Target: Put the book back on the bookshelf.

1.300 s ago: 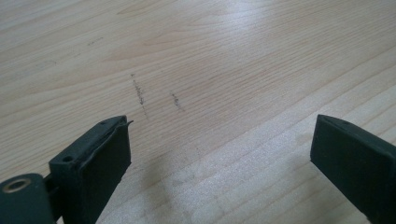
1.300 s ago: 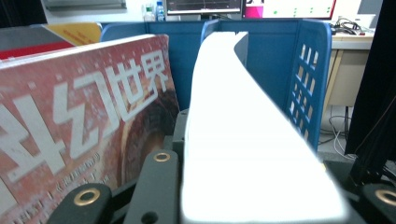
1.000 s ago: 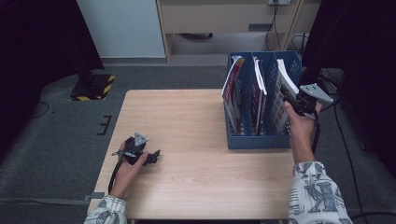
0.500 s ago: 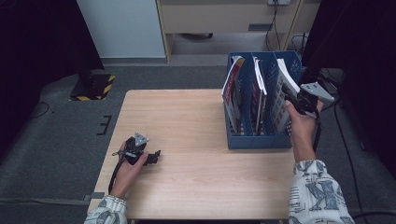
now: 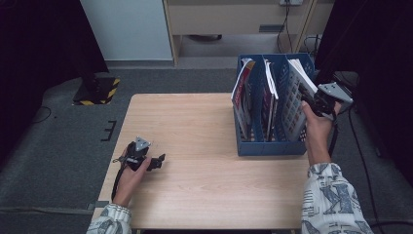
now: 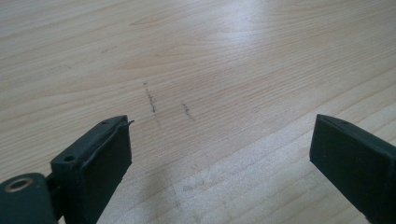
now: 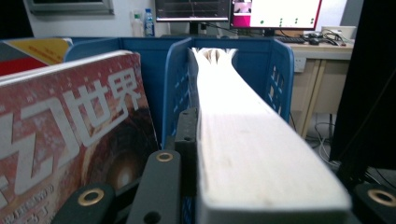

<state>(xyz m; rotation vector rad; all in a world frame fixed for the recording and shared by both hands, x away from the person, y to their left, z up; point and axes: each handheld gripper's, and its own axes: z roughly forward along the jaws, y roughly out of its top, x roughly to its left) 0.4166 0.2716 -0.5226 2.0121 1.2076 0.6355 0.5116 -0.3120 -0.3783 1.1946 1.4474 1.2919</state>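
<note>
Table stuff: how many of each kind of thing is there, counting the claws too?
Blue file rack: 1
Books or magazines standing in it: 3, at left, middle, right
Claws: 2, left claw, right claw
Total: 6

The counter (image 5: 204,126) is evenly lit from overhead while its surroundings stay dark. Soft glare is seen on the wood; nearby page edges (image 7: 252,154) are blurred.

Right gripper (image 5: 311,99), clamped on book (image 5: 295,100), has shifted slightly rightward and up relative to blue file rack (image 5: 269,146); book tilted a little further out.
</note>
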